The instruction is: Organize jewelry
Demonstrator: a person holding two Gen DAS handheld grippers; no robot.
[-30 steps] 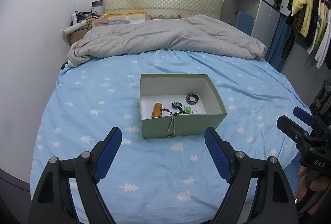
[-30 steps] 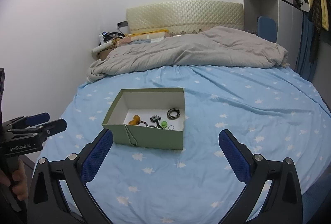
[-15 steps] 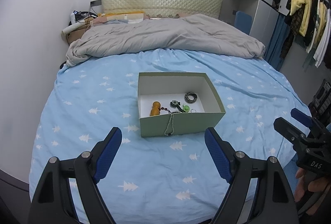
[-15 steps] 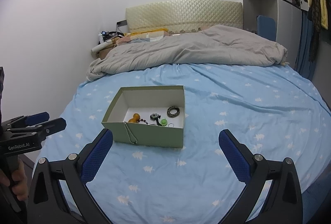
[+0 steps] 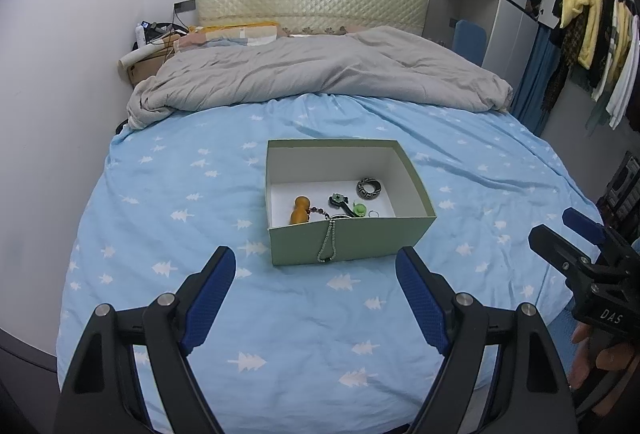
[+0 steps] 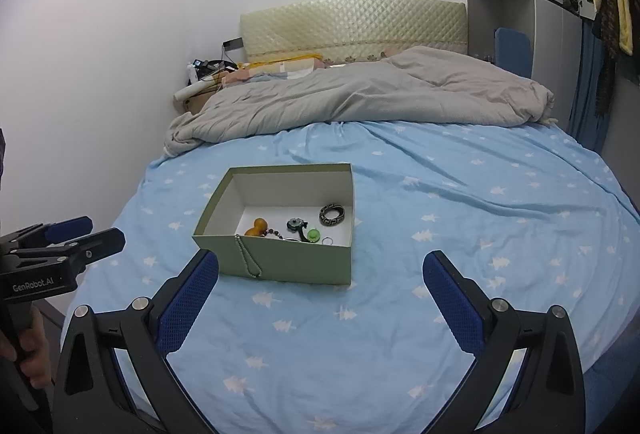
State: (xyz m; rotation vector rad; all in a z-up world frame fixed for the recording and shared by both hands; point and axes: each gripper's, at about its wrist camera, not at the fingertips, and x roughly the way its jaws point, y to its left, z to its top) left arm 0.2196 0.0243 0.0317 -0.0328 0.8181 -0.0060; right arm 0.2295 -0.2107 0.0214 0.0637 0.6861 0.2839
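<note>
A green open box (image 5: 348,242) (image 6: 288,258) stands on the blue bed. Inside lie an orange gourd pendant (image 5: 301,209) (image 6: 256,226), a patterned bangle (image 5: 368,189) (image 6: 332,214), a dark green brooch (image 5: 339,200) (image 6: 297,224), a light green bead (image 5: 359,209) (image 6: 313,235) and a small ring (image 5: 373,213) (image 6: 327,241). A bead chain (image 5: 328,240) (image 6: 247,256) hangs over the box's front wall. My left gripper (image 5: 316,298) is open and empty, in front of the box. My right gripper (image 6: 320,298) is open and empty, also in front of the box.
A grey duvet (image 5: 320,69) lies across the far half of the bed, before a padded headboard (image 5: 312,1). A wall runs along the left. Clothes (image 5: 592,33) hang at the right by a wardrobe. Each gripper shows at the edge of the other's view.
Both views have shifted very slightly; the box sits a little higher and to the left in the frames. Both grippers stay open and empty.
</note>
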